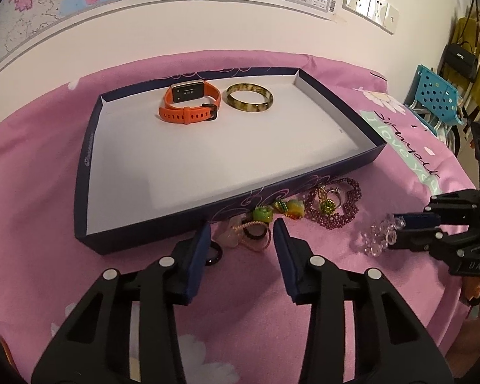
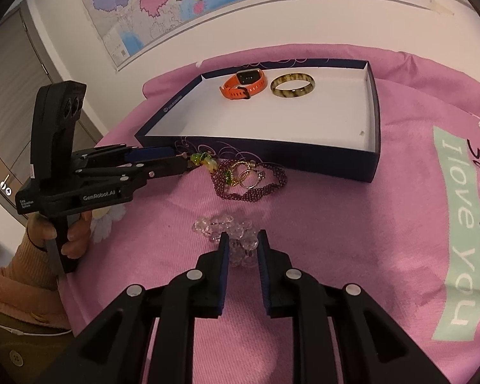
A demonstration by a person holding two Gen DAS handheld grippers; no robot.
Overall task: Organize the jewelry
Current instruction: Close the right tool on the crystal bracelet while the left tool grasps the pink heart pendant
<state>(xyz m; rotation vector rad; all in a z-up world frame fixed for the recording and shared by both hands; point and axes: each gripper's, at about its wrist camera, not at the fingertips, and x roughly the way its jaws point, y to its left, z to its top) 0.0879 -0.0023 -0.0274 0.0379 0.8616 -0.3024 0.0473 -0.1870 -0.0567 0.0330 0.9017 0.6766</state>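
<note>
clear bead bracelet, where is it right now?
The clear bead bracelet lies on the pink cloth outside the tray, between the right gripper fingers, nearer than the purple bead necklace.

One tray [image 1: 83,172], one orange watch [image 1: 190,102], one bangle [image 1: 249,97], one crystal bracelet [image 2: 227,233], one purple bead necklace [image 2: 252,185].

Even, soft indoor light, faint shadows, sharp centre, strong fisheye bending and dark vignetted corners
</note>
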